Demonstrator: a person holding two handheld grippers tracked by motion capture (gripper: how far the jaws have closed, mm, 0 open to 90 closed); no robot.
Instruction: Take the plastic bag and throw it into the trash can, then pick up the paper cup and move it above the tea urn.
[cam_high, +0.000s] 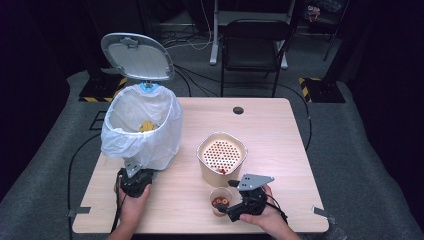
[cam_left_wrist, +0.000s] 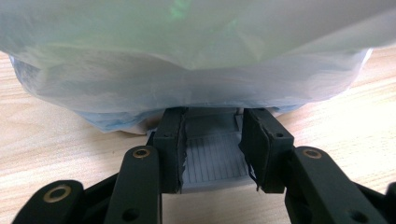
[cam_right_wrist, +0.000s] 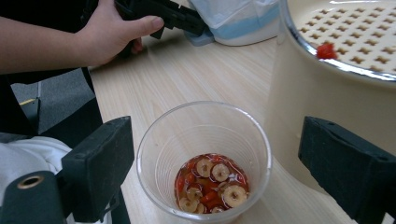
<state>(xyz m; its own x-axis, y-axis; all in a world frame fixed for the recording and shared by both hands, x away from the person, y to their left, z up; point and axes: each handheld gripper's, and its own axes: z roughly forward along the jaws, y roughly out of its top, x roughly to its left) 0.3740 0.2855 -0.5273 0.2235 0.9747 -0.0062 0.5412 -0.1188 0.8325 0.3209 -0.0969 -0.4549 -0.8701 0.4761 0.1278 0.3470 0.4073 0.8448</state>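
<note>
On the light wooden bench (cam_high: 280, 135), a lidded bin lined with a white plastic bag (cam_high: 141, 127) is placed at the left. A cream container topped by a perforated strainer (cam_high: 222, 156) is set to its right. Just before that container, a clear plastic cup (cam_high: 220, 200) is found, holding what seem to be sliced dried fruits (cam_right_wrist: 211, 182).

Wooden table (cam_high: 280, 135); lined bin (cam_high: 141, 127), strainer tub (cam_high: 221, 159), cup (cam_high: 220, 200)
</note>
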